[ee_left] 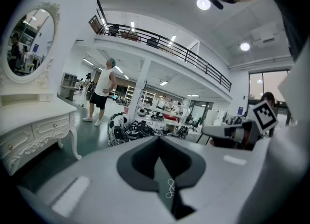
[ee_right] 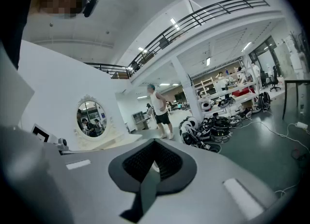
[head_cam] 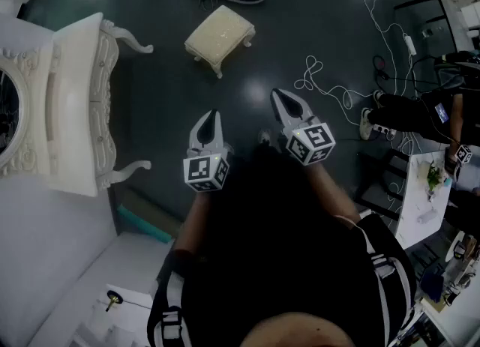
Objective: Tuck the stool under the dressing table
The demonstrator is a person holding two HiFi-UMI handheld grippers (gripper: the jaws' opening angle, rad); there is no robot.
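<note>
Pointing slightly down — left tool (head_cam: 215, 115) | right tool (head_cam: 275, 94) | jaws together

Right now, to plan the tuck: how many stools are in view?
1. The stool stands on the dark floor, apart from the dressing table at left. Others may be offscreen.

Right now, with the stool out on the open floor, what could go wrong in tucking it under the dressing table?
The stool sits askew to the dressing table; its curved legs may catch the table's legs. The left gripper and right gripper are shut and empty; unopened, they would only shove it. The loose white cable could trip the person.
</note>
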